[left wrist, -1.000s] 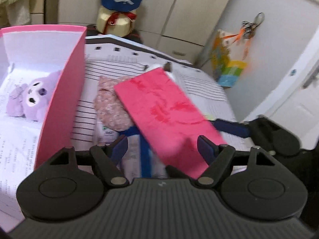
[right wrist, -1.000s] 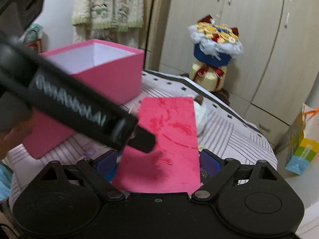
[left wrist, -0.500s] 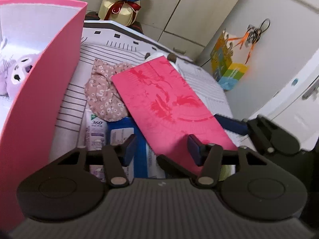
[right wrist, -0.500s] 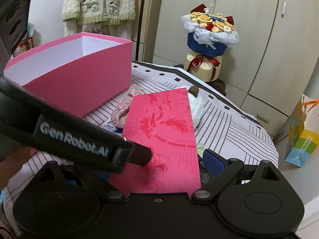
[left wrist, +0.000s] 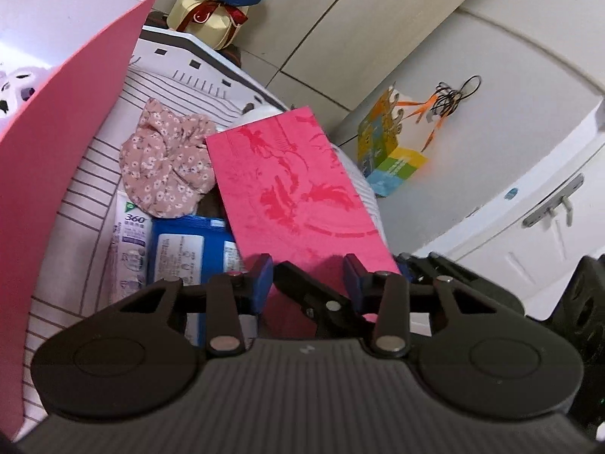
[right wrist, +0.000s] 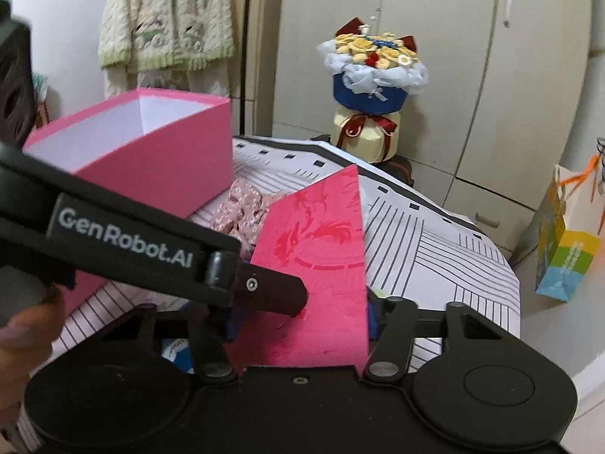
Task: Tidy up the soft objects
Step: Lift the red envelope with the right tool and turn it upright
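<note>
A flat red envelope [left wrist: 291, 185] with a printed pattern is held above the striped table; it also shows in the right wrist view [right wrist: 321, 257]. My right gripper [right wrist: 298, 321] is shut on its near end. My left gripper [left wrist: 307, 278] has its blue pads on either side of the same end, narrowed, and reaches in from the left in the right wrist view [right wrist: 264, 287]. A floral fabric scrunchie [left wrist: 166, 166] lies beside the open pink box [left wrist: 56, 143]. A purple plush toy [left wrist: 15, 90] lies in the box.
A blue tissue pack [left wrist: 189, 246] and a white tube [left wrist: 128, 242] lie on the striped table cover [right wrist: 435, 249] under the envelope. A flower bouquet [right wrist: 372, 87] stands behind the table. A colourful paper bag [right wrist: 563, 253] hangs at right by cupboards.
The left gripper's fingers have narrowed around the envelope's near end. The envelope has tilted up and both grippers have come closer together.
</note>
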